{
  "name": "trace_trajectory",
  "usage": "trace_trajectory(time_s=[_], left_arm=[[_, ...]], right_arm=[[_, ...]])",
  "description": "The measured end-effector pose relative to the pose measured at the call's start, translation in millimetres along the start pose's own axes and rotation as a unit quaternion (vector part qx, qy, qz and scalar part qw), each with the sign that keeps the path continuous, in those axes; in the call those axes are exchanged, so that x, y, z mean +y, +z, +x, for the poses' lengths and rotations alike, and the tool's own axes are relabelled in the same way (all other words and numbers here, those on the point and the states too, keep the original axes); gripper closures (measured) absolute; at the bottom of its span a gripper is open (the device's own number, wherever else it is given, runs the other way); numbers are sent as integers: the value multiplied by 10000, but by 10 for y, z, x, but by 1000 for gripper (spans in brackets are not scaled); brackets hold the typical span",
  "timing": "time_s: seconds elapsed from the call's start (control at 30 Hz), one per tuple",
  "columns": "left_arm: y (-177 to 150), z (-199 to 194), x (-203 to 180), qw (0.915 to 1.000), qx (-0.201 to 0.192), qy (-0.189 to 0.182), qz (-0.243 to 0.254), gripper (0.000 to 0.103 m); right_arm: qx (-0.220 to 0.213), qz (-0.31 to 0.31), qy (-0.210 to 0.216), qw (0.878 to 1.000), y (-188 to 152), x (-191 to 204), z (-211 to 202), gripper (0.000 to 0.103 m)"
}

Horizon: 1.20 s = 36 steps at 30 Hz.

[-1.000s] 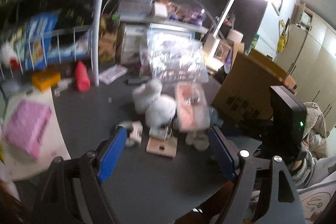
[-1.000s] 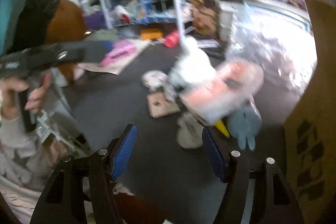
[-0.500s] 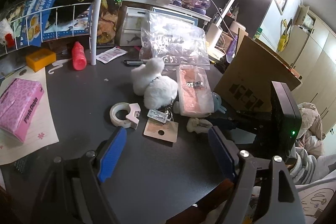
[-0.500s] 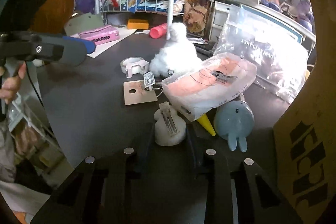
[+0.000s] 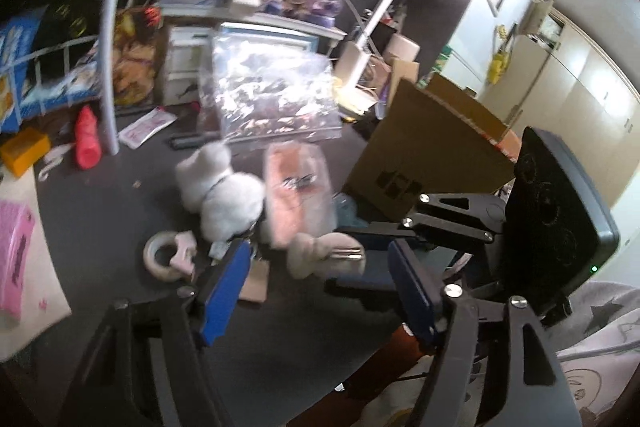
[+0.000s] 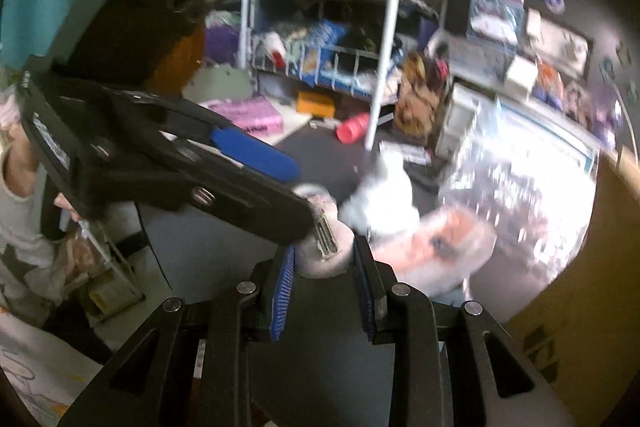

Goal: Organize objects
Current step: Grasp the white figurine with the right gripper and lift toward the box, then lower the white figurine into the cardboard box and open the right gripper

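My right gripper (image 6: 324, 275) is shut on a small cream plush hair clip (image 6: 322, 253) with a metal clip on top and holds it lifted off the dark desk (image 6: 224, 259). In the left wrist view the clip (image 5: 324, 257) hangs between the right gripper's fingers. My left gripper (image 5: 320, 287) is open and empty, just in front of the clip. A white fluffy plush (image 5: 220, 193), a pink plush in a clear bag (image 5: 296, 195), a tape roll (image 5: 164, 259) and a brown card tag (image 5: 256, 281) lie on the desk (image 5: 120, 211).
A cardboard box (image 5: 432, 151) stands at the right. A large clear plastic bag (image 5: 272, 95) leans at the back. A white wire rack (image 6: 344, 27), a red bottle (image 5: 86, 143), an orange box (image 5: 24, 151) and a pink tissue pack (image 5: 16, 259) stand at the left.
My right gripper has closed on the cream plush clip and lifted it off the desk. My left gripper has moved closer to the objects and stays open.
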State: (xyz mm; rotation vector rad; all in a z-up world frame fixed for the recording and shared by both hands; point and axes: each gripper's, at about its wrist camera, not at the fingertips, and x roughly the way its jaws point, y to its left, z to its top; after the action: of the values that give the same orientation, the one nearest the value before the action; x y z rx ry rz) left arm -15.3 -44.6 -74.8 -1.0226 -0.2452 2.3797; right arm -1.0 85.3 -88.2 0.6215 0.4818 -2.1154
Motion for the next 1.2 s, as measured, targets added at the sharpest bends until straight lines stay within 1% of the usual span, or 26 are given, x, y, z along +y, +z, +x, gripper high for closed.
trace_trajectory(time_s=[0.07,0.17,0.27,0.37,0.63,0.9,1.03,1.2], left_arm=[[86,-18,-62,9999,5,-89,67,39],[201,-65,-143,9999,-45,-85,131,45],[316,-130,-237,9995,-101,-183,238,54],[417,-175,-344,9990,-112,2,426,64],[709,-139,-640,9965,-98,10,830,64],[1106,130,-1060,9918,12,-189,1265,64],[1288,389,-1246,9894,184,-343,1399,64],[1476,852,-1402,9868,627,-444,1425,64]], right_arm=[[-124,-204,-80,9997,99,35,-81,79],[-254,-429,-209,9985,206,58,-180,79],[-343,-491,-379,9975,290,28,-265,79],[-399,-454,-466,9971,337,-33,-362,79],[-479,-133,-611,9969,422,-306,-648,79],[-452,180,-924,9945,392,-751,-989,79],[-287,476,-957,9939,305,-1040,-1109,79],[160,1100,-784,9907,124,-1474,-1113,79]])
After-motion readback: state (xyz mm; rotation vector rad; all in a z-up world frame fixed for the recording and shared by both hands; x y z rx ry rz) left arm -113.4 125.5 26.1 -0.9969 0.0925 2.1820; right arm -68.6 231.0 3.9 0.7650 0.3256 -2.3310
